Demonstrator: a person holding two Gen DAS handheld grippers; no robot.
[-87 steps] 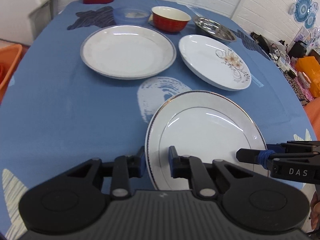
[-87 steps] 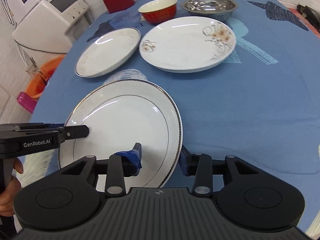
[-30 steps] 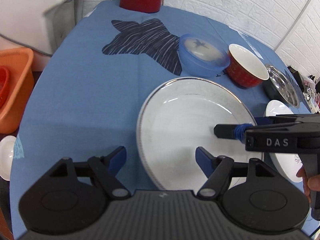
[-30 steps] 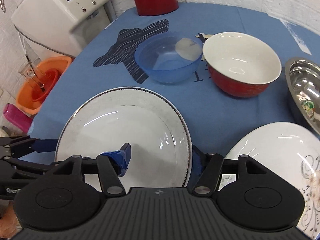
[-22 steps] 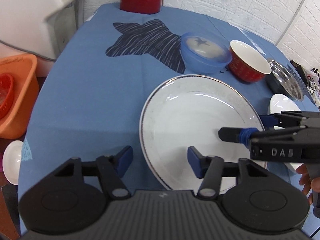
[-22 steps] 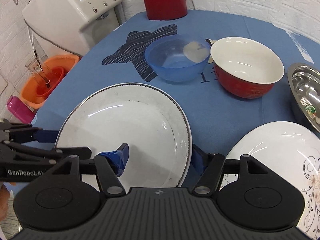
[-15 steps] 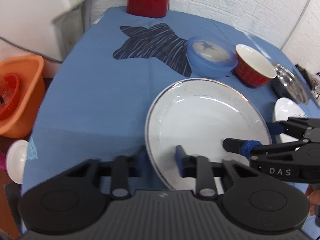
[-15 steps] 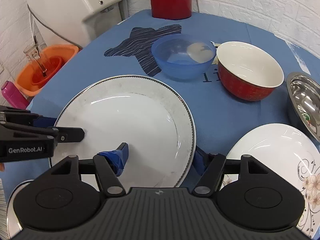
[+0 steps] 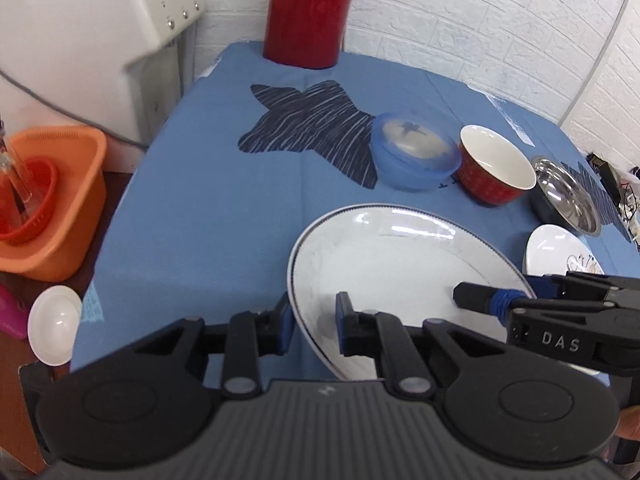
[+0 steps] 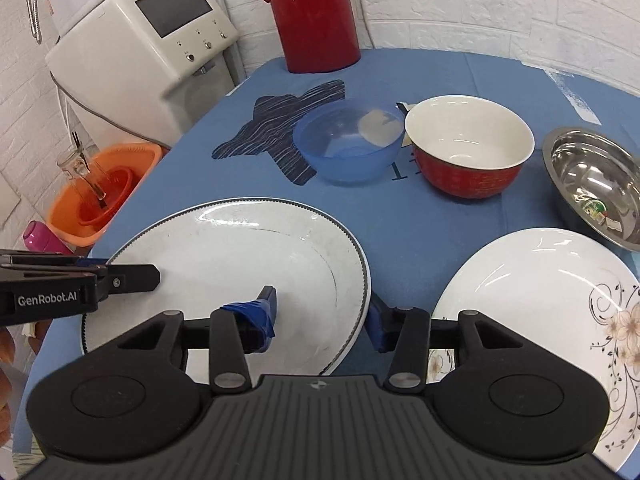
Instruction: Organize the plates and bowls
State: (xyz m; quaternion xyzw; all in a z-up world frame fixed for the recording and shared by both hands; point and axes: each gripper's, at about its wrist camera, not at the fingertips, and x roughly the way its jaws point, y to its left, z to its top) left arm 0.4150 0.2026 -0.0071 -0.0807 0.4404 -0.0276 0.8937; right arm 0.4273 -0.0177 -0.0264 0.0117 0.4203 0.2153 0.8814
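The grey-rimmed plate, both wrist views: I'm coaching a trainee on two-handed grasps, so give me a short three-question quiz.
1. True or false: the left claw straddles the rim of the grey-rimmed plate.
2. Which bowl stands between the blue plastic bowl and the steel bowl?
3. The right claw is: A) over the floral plate; B) straddling the grey-rimmed plate's rim.

Key: 1 true; 2 the red bowl; 3 B.

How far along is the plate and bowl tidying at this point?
Done: nothing visibly stacked; the blue bowl, red bowl and steel bowl sit side by side. In hand: the left gripper is shut on the edge of the rimmed plate, the right gripper straddles its opposite edge. Left: the flowered plate and all bowls.
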